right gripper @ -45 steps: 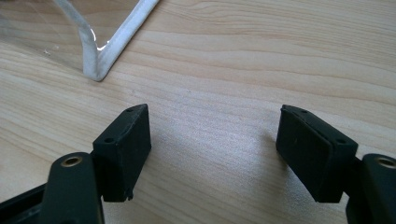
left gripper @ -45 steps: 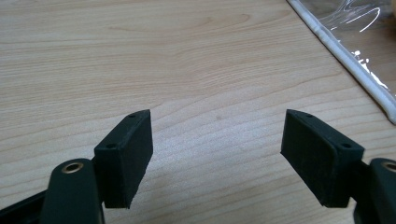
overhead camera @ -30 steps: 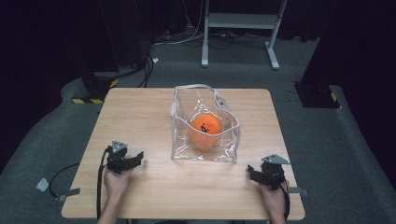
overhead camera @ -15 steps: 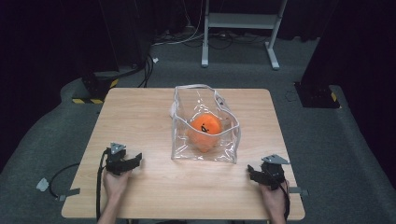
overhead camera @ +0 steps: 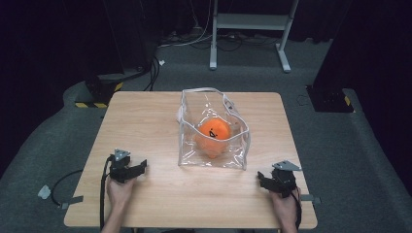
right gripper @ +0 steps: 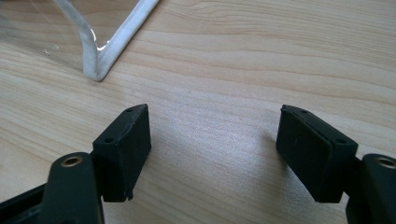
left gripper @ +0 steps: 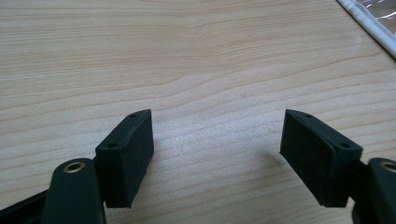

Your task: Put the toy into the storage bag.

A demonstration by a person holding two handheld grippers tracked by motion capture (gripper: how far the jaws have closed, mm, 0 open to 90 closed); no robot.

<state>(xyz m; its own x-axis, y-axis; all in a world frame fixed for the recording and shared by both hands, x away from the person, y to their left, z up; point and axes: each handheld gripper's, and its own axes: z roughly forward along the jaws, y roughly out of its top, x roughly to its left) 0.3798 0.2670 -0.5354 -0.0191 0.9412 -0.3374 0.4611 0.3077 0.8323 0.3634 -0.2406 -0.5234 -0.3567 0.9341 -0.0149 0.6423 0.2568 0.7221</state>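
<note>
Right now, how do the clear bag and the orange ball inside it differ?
The bag is see-through with white trim; the ball is solid orange with a black mark. The bag is boxy and open at the top with looped handles; the ball is round. The bag stands on the table and holds the ball; the ball sits inside it. Both are mid-table, untouched by either tongs.

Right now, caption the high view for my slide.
Both open grippers, left and right, rest apart from a clear bag holding an orange ball.
</note>
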